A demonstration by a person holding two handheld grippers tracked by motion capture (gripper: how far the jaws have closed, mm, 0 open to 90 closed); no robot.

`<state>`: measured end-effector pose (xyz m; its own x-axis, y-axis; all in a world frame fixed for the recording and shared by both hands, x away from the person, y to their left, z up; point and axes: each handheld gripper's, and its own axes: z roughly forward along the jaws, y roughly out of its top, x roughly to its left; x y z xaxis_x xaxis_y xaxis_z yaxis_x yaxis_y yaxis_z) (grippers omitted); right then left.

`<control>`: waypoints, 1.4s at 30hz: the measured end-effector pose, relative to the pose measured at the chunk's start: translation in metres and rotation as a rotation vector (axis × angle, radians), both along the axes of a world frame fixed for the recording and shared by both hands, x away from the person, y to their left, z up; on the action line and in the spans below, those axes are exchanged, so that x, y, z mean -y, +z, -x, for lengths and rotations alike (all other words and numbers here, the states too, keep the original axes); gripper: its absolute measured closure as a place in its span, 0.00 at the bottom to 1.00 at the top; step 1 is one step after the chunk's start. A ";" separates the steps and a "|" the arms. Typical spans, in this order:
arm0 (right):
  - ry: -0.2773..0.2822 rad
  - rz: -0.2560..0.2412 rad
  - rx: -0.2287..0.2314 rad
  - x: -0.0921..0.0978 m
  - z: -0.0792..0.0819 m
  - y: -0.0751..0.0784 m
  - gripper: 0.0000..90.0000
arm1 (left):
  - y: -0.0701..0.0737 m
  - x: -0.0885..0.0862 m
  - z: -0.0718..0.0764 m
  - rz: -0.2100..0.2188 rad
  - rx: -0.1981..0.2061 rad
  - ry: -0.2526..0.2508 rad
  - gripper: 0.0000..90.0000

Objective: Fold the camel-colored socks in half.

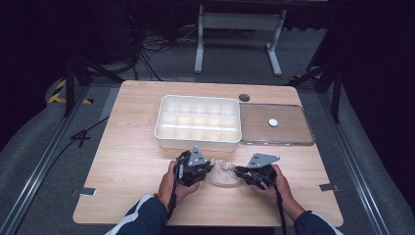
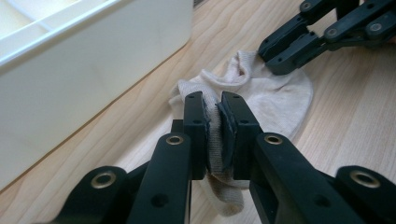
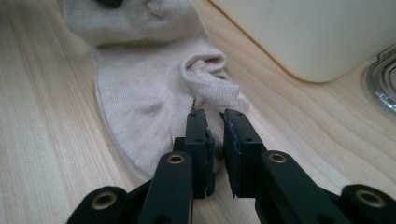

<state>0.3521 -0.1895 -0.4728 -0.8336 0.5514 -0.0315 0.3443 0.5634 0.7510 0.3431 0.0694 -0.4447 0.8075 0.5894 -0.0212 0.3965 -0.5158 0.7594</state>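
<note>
A beige sock (image 1: pixel 222 174) lies flat on the wooden table (image 1: pixel 132 161), between my two grippers. My left gripper (image 1: pixel 199 169) is shut on one end of it; in the left gripper view a fold of the sock (image 2: pixel 275 100) sits pinched between the pads of the left gripper (image 2: pixel 214 122). My right gripper (image 1: pixel 246 172) meets the other end, by the raised cuff (image 3: pixel 208 77). The right gripper (image 3: pixel 217 133) has its jaws almost together over the edge of the sock (image 3: pixel 140 93), with a thin strip of fabric between them. That right gripper (image 2: pixel 271 56) also touches the cuff in the left gripper view.
A white divided bin (image 1: pixel 198 122) with several empty compartments stands just beyond the sock. Its clear lid (image 1: pixel 276 125), with a small white disc (image 1: pixel 273 122) on it, lies to the right. A dark round hole (image 1: pixel 244 97) sits behind.
</note>
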 end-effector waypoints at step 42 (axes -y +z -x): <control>-0.007 0.001 -0.031 0.007 -0.006 -0.004 0.91 | 0.002 0.053 -0.002 0.008 0.021 -0.077 0.92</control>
<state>0.3579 -0.1967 -0.4768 -0.8301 0.5576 -0.0059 0.3718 0.5614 0.7393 0.3449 0.0168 -0.4430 0.8509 0.5253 -0.0077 0.3394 -0.5385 0.7713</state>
